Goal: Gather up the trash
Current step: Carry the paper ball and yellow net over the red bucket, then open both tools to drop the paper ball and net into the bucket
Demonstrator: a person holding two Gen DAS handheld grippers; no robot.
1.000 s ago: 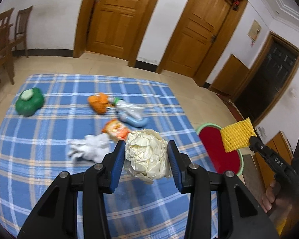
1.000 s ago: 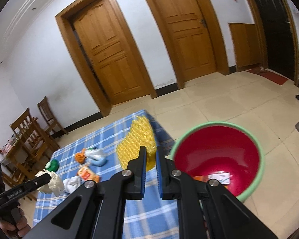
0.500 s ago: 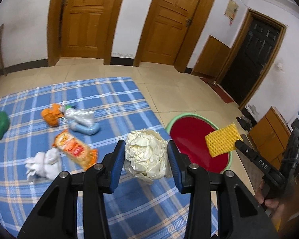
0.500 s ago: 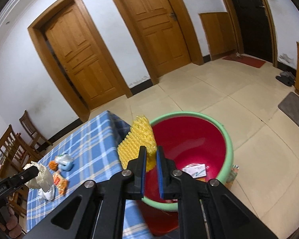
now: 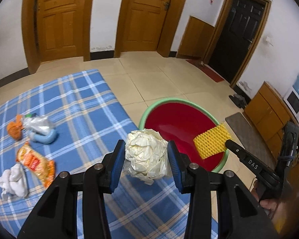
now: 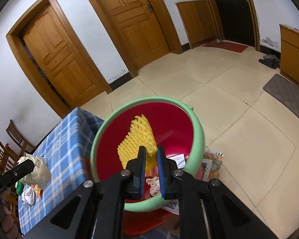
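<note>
My left gripper (image 5: 147,155) is shut on a crumpled cream paper ball (image 5: 146,157), held above the edge of the blue plaid table (image 5: 83,115). A red basin with a green rim (image 5: 181,123) stands just right of the table. My right gripper (image 6: 150,161) is shut on a yellow foam net (image 6: 136,143) and hangs over the basin (image 6: 197,139), the net inside the rim's outline. The same net (image 5: 211,141) shows at the basin's right rim in the left wrist view. Paper scraps lie in the basin's bottom (image 6: 178,159).
On the table lie an orange snack packet (image 5: 34,161), a white crumpled tissue (image 5: 15,179), a clear plastic bag with a blue ring (image 5: 40,127) and an orange wad (image 5: 15,127). Wooden chairs (image 6: 10,141) stand beyond the table. Cabinets (image 5: 269,111) line the right wall.
Both grippers have swung right toward the basin. The yellow net moved from beside the table edge to over the basin's inside. The paper ball stays gripped.
</note>
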